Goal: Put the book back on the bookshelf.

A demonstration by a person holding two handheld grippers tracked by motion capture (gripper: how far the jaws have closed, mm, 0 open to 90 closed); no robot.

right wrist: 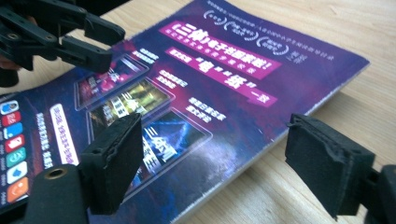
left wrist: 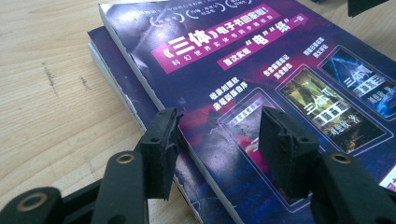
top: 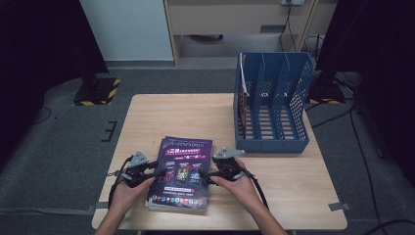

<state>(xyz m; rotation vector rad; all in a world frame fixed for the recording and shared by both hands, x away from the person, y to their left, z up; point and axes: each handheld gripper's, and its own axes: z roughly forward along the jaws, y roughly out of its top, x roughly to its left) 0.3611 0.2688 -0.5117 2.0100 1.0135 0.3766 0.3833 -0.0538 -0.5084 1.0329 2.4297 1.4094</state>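
Top magazine (top: 182,169) lies flat on a stack of at least one more, near front edge of the table (top: 161,115), cover up. I read the stack as a supply pile; the blue file rack (top: 274,105) stands well apart at the far right of the table, one item already upright in its leftmost slot, so it is prob. the destination.

Left gripper (top: 145,175): sits at the mag's left edge. In the left gripper view the jaws straddle that edge, one pad over the bare table side, the other above the cover (left wrist: 243,74). Jaws part open, nothing pinched; the pads do not press on the paper. My judgement: this placement is meant to catch the top copy's edge only and split it from the copy beneath (left wrist: 107,56), whose offset edge shows just beside it.

Right gripper (top: 215,174): at the mag's right edge, opposite the left. In the right gripper view the jaws stand wide, one pad over the cover (right wrist: 201,74), the other over bare wood past the edge. Open, not gripping.

Pose: both forearms enter from the bottom of the high view, angled inward, hands wrapped over the gripper bodies, tools roughly level and low to the table, pointing at each other across the mag. Symmetric approach suggests a two-sided lift.

Risk, as I judge it: left jaws could take both copies.
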